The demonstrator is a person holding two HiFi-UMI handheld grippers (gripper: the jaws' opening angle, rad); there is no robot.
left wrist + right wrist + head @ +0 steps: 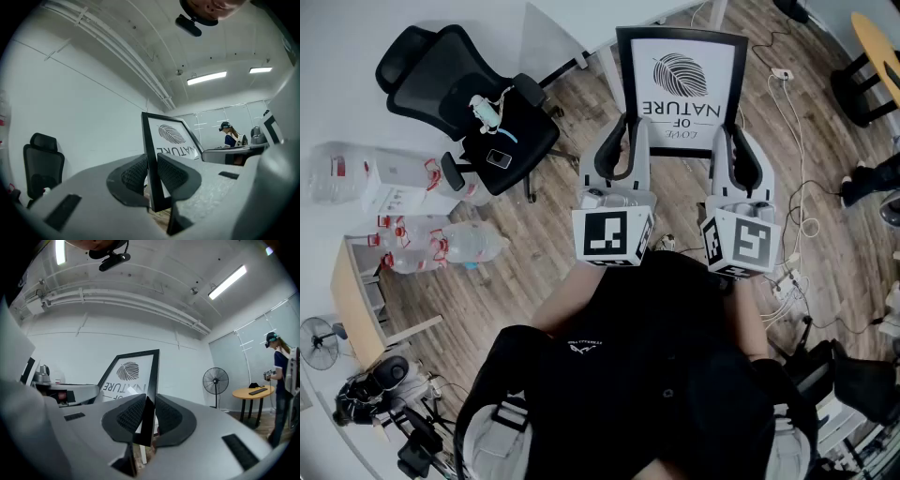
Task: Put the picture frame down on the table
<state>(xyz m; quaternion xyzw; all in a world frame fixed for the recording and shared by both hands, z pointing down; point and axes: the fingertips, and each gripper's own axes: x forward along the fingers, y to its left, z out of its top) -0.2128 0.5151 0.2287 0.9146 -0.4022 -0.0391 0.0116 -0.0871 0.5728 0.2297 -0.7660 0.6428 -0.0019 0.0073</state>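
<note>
A black picture frame (680, 80) with a white print of a leaf and the words "LOVE OF NATURE" is held up in the air in front of me, its print upside down in the head view. My left gripper (622, 150) is shut on the frame's left edge (151, 161). My right gripper (734, 155) is shut on its right edge (151, 399). The frame stands upright between the jaws in both gripper views. A white table corner (581, 23) shows beyond the frame's top left.
A black office chair (473, 103) with small items on its seat stands at the left. Water bottles (441, 244) lie on the wooden floor. Cables (802, 206) trail at the right. A standing fan (214, 383) and a round table (255, 392) with a person beside it are at the right.
</note>
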